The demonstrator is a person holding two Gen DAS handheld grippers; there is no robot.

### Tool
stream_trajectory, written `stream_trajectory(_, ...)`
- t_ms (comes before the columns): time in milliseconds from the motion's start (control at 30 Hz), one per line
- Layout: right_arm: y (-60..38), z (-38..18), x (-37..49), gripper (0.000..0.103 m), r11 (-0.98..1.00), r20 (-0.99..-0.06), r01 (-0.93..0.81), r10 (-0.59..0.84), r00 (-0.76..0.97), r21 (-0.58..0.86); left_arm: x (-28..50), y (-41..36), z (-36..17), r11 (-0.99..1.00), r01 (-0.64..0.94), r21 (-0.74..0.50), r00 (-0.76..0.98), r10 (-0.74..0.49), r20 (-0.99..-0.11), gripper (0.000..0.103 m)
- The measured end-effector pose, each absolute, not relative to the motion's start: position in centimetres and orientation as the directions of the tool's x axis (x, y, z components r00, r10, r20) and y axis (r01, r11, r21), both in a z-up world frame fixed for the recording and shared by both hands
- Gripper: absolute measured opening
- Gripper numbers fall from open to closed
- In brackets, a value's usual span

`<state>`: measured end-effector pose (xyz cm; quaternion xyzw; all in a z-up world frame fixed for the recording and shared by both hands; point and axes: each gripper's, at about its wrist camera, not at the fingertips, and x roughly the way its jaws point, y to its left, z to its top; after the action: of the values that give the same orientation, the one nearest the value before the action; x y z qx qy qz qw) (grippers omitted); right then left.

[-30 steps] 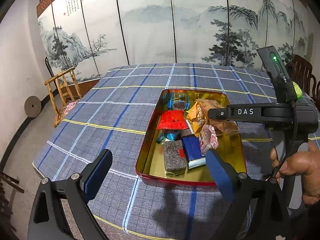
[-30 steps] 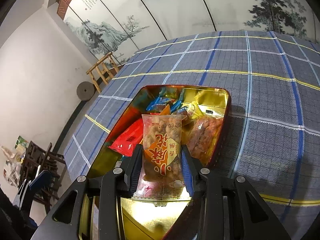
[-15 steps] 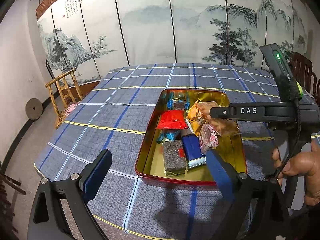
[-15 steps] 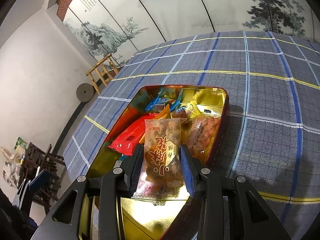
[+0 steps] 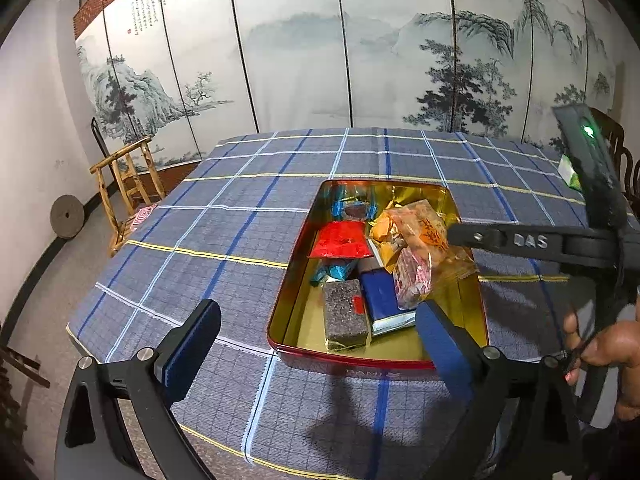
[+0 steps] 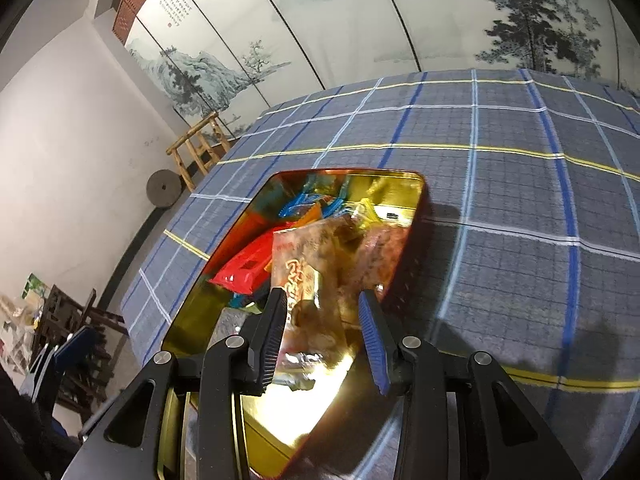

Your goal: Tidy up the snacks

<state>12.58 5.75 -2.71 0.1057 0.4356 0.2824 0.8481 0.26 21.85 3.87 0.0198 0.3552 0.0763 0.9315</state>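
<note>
A red tin with a gold inside (image 5: 298,248) sits on the checked tablecloth and holds several wrapped snacks. It also shows in the right wrist view (image 6: 416,236). My right gripper (image 6: 322,312) is over the tin's right side, jaws parted, and the clear peanut packet (image 6: 308,276) tilts between them, blurred, touching the left finger only. In the left wrist view that packet (image 5: 424,248) leans on the pile beside the right gripper's finger (image 5: 500,240). My left gripper (image 5: 316,340) is open and empty, at the tin's near edge.
In the tin lie a red packet (image 5: 340,240), a dark block (image 5: 344,312), a blue bar (image 5: 384,296) and blue-wrapped candies (image 5: 352,204). A wooden chair (image 5: 128,184) stands left of the table. A painted screen lines the back wall.
My right gripper has opened and the peanut packet has slipped from its grip, tipping down onto the snacks in the tin. My left gripper has stayed still.
</note>
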Motion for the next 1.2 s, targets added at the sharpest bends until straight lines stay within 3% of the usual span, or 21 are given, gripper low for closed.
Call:
stream_trajectory(133,5.3,-1.7,10.8,0.039,0.827,-0.669,-0.417,0.554,0.495,0.376,-0.1,21.9,4.3,0.987,-0.141,0.077,0.754,0.157,-0.638,0.097)
stream_trajectory(233,5.6,0.2,8.0,0.042,0.846,-0.647,-0.476,0.506,0.571,0.242,-0.6,21.6,5.0,0.985,-0.148,0.083,0.778,0.168,-0.605,0.097)
stream_trajectory(367,6.1,2.4,3.6,0.063,0.865,-0.571,-0.501,0.427,0.701,0.032,-1.4,21.3,5.8,0.985,-0.159,0.073,0.804,0.172,-0.569,0.097)
stream_trajectory(500,5.7,4.2,0.2,0.083,0.879,-0.476,-0.472,0.391,0.788,-0.059,-2.4,21.4,6.6,0.984,-0.171,0.047,0.823,0.169,-0.542,0.097)
stream_trajectory(600,5.5,5.3,-1.6,0.091,0.881,-0.429,-0.464,0.385,0.817,-0.093,-3.1,21.3,7.3,0.984,-0.175,0.040,0.827,0.169,-0.536,0.097)
stream_trajectory(867,5.3,6.2,-4.6,0.096,0.889,-0.365,-0.431,0.354,0.861,-0.156,-5.6,21.1,9.4,0.979,-0.201,0.030,0.852,0.190,-0.488,0.102)
stream_trajectory(1200,4.7,6.7,-6.4,0.097,0.883,-0.348,-0.437,0.360,0.865,-0.171,-7.9,20.1,11.6,0.984,-0.177,0.019,0.883,0.167,-0.439,0.102)
